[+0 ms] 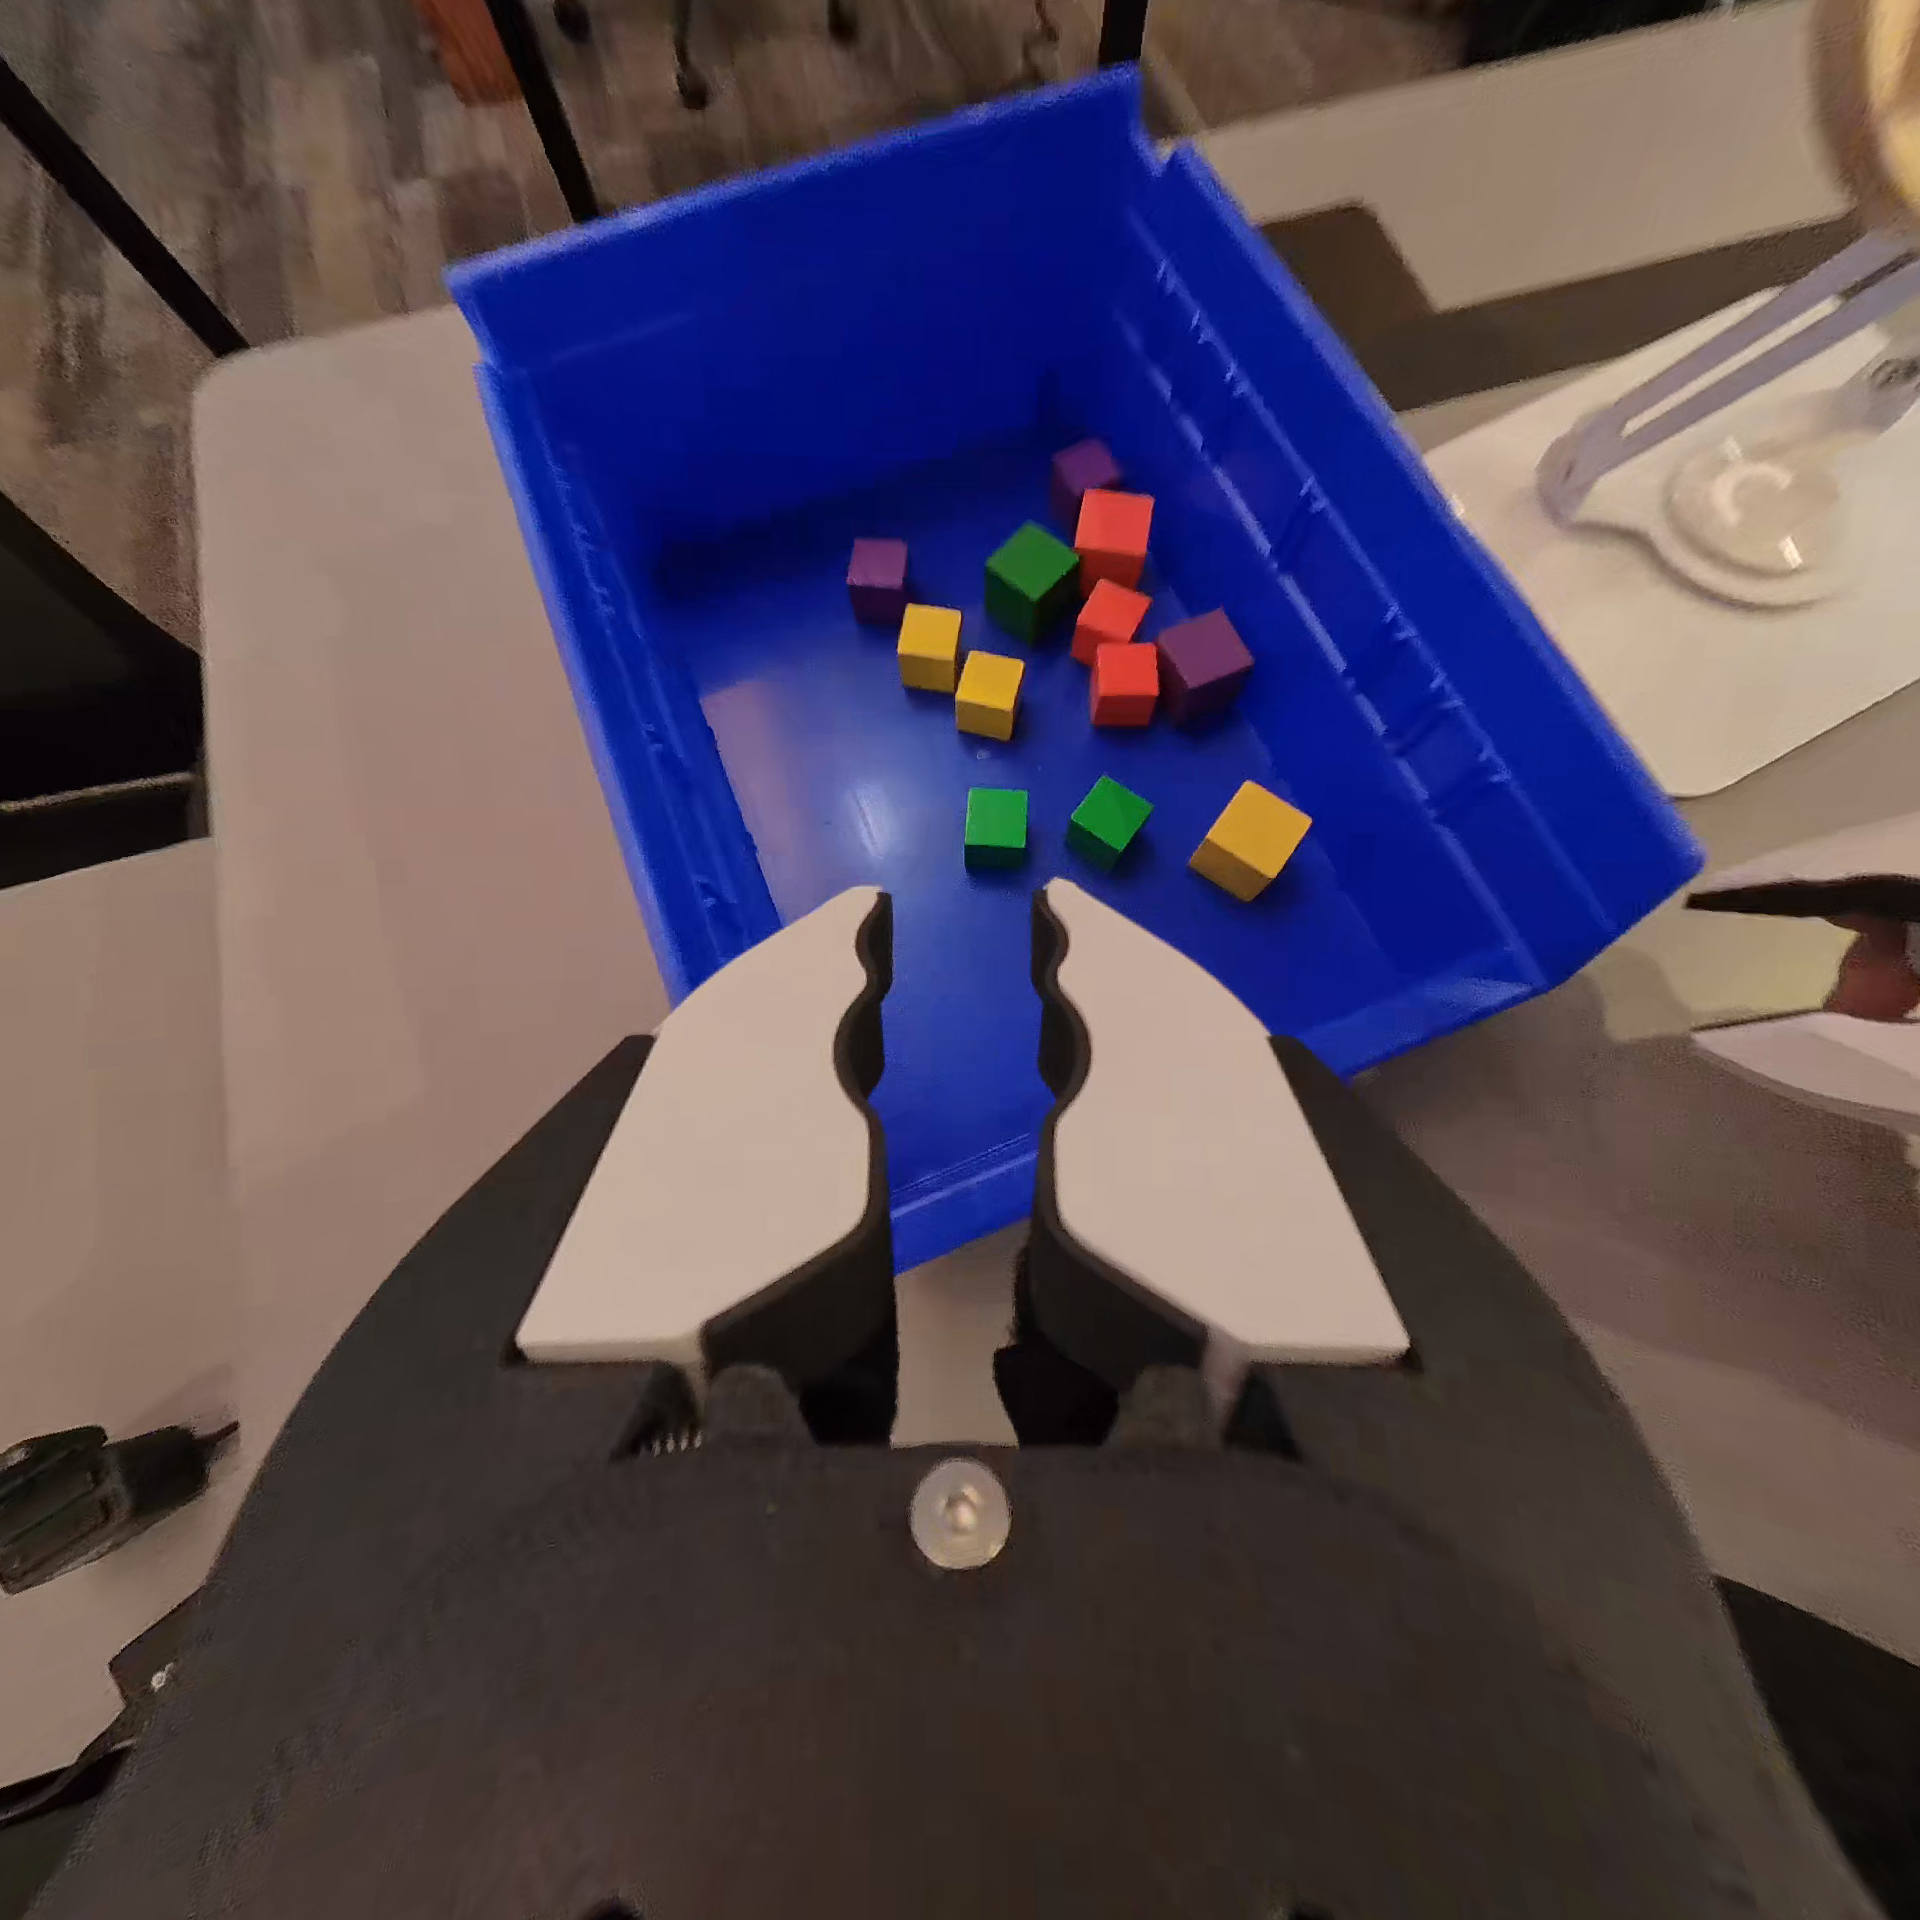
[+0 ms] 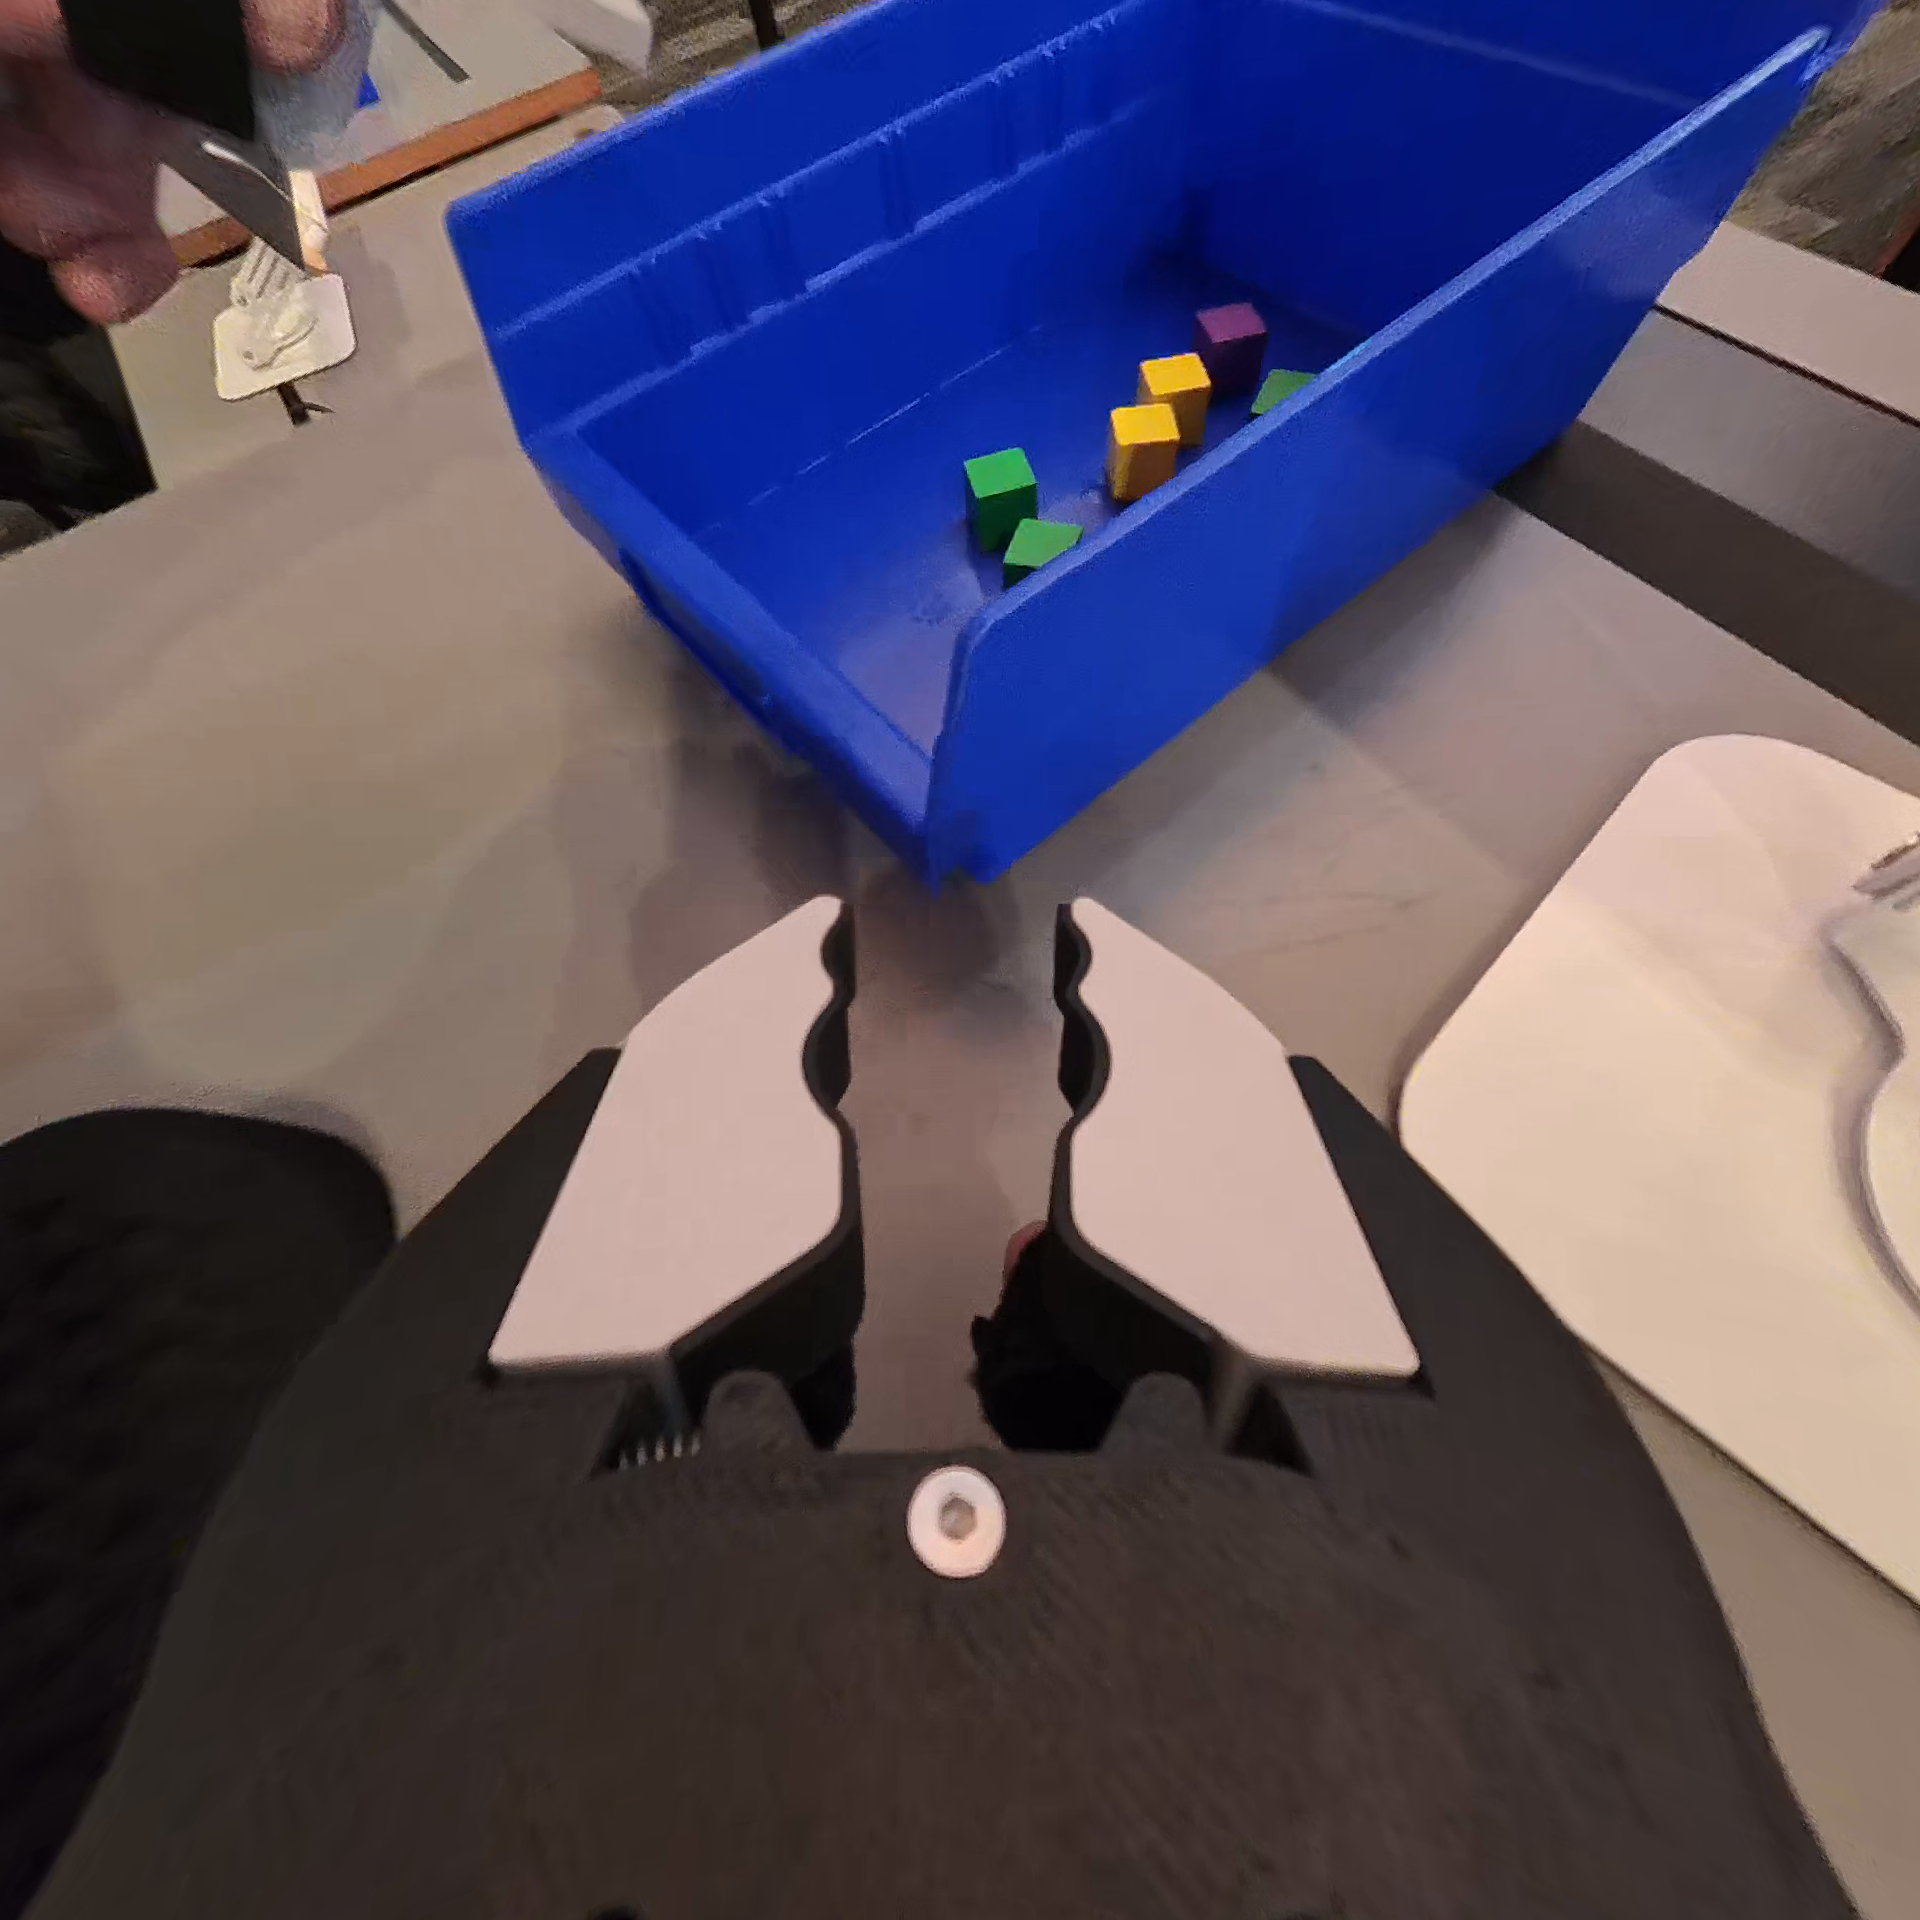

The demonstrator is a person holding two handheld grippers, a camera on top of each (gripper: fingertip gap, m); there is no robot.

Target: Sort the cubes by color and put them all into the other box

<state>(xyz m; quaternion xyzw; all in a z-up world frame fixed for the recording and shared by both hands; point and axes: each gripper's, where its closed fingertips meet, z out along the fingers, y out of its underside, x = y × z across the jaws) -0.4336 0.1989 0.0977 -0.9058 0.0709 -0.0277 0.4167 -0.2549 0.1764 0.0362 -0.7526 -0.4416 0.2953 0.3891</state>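
Note:
A blue bin (image 1: pixel 831 312) holds several small cubes. Two green cubes (image 1: pixel 995 826) and a yellow cube (image 1: pixel 1250 840) lie nearest my left gripper. Farther in are red cubes (image 1: pixel 1114 535), purple cubes (image 1: pixel 1203 663), two more yellow cubes (image 1: pixel 928 646) and a larger green cube (image 1: pixel 1029 577). My left gripper (image 1: pixel 961 899) is open and empty above the bin's near end. My right gripper (image 2: pixel 954 914) is open and empty over the grey table, just short of the bin's corner (image 2: pixel 1195 665). In that view green cubes (image 2: pixel 1000 494), yellow cubes (image 2: pixel 1143 447) and a purple cube (image 2: pixel 1230 338) show inside the bin.
A white mat (image 2: pixel 1662 1143) with a pale utensil lies right of my right gripper. A clear plastic object (image 1: pixel 1745 499) sits on a white mat right of the bin. A hand with a dark object (image 2: pixel 208 156) is at the far left. A black sleeve (image 2: pixel 156 1299) is lower left.

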